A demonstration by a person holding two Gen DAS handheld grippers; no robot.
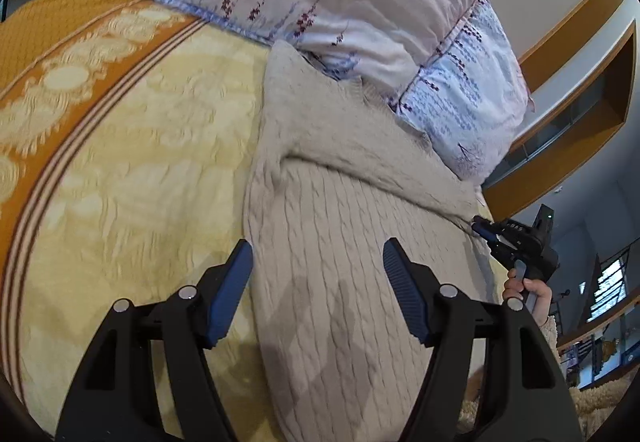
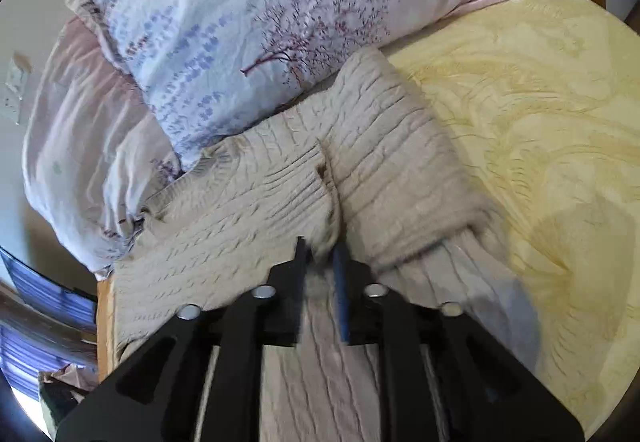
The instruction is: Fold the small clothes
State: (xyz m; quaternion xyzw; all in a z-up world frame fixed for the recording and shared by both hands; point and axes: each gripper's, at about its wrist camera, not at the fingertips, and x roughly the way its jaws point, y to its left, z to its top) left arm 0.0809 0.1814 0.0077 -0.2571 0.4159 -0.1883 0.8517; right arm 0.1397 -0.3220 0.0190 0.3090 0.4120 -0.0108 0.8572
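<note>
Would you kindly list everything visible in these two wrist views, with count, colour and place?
sweater: one, beige cable-knit, spread on the bedspread, its far end partly folded over against the pillows.
bedspread: one, pale yellow with an orange patterned border, covering the bed.
pillows: two, white-lilac floral prints, stacked at the head of the bed.
wooden frame: orange-brown, beyond the pillows.
left gripper: one, black with blue pads, jaws wide apart above the sweater, holding nothing.
right gripper: one, black, jaws narrow, with a fold of sweater between them.
hand: one, holding the right gripper.

2 close wrist views angled down, apparently sharing the sweater [image 1: 340,242].
</note>
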